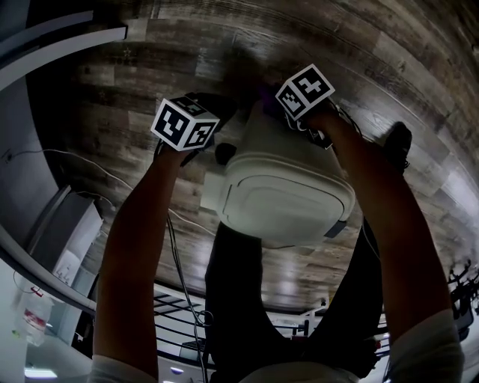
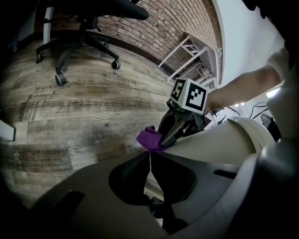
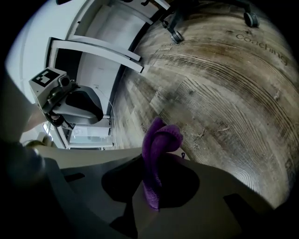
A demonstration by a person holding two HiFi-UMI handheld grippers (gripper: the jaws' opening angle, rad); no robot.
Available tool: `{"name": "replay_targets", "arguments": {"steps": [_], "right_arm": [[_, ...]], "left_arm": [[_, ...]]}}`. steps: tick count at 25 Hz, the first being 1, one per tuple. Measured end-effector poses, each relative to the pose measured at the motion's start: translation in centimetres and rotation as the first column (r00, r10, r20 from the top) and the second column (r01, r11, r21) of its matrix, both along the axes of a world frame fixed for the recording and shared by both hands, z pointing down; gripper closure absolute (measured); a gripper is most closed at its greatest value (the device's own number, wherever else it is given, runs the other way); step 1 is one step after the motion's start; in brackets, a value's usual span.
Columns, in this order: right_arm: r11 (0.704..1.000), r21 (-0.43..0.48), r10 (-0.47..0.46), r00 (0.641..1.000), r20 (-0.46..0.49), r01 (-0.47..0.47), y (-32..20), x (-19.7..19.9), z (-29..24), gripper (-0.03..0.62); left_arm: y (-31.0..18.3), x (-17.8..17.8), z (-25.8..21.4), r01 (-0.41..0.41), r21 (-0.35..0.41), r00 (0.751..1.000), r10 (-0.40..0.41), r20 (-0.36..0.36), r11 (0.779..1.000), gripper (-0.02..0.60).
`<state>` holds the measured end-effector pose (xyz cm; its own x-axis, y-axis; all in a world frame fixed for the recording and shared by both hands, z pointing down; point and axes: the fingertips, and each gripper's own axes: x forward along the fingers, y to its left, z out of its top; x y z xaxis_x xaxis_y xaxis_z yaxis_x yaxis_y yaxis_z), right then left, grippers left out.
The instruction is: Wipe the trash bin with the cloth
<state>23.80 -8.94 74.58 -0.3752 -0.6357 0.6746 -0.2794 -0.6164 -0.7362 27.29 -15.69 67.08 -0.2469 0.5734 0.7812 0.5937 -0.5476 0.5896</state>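
Trash bin [image 1: 284, 187] sits jammed between both tools, so no straight path across. Ahead of the left tool [image 2: 148, 157] it's open wood floor [image 2: 70, 116] till the office chair [image 2: 117, 8]. Right tool [image 3: 156, 161] has its jaws stuffed with the purple cloth [image 3: 159, 137]; bare floor past it, white furniture [image 3: 93, 51] off to its left.

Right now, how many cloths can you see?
1: a purple cloth, pinched in the fingers of the right gripper at the edge of the white trash bin. Others could lie hidden behind the bin.
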Motion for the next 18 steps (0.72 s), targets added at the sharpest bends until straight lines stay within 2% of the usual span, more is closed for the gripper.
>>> {"name": "replay_targets", "arguments": {"steps": [18], "right_arm": [[0.985,-0.105,0.147,0.988,0.057,-0.140,11.2,-5.0,2.8,0.513]], "left_arm": [[8.1,1.0,0.5,-0.153,-0.009,0.988,0.153,-0.003,0.988,0.575]]}}
